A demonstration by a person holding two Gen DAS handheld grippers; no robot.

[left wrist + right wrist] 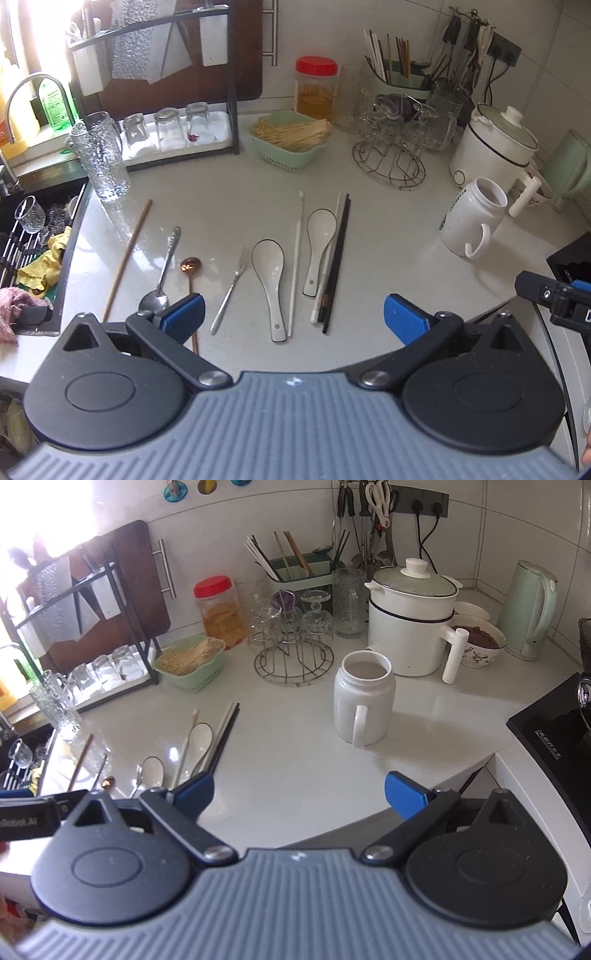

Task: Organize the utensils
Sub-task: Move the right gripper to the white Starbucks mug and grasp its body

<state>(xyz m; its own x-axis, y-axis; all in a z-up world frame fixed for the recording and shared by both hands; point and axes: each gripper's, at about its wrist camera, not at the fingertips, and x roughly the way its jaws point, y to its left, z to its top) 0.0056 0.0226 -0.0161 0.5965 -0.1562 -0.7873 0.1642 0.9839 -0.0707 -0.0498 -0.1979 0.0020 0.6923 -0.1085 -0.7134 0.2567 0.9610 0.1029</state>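
Utensils lie loose in a row on the white counter (388, 229), straight ahead of your left gripper (293, 317), nearly all with their long axes running away from you, handles toward you; the larger ceramic spoon (271, 280) sits almost on the midline between the blue pads, with the fork (229, 291) just to its left and a white chopstick (295, 273) just to its right; further right come the smaller spoon (319, 243) and the black chopsticks (337, 258). Your left jaws are spread wide and hold nothing; so are those of your right gripper (299, 794), which faces the white mug (364, 698) with the row well off to its left; your left hand is clearly the nearer. I judge a grasp across a handle needs little wrist turn; the mug, upright and open-mouthed, looks a likely place to put them.
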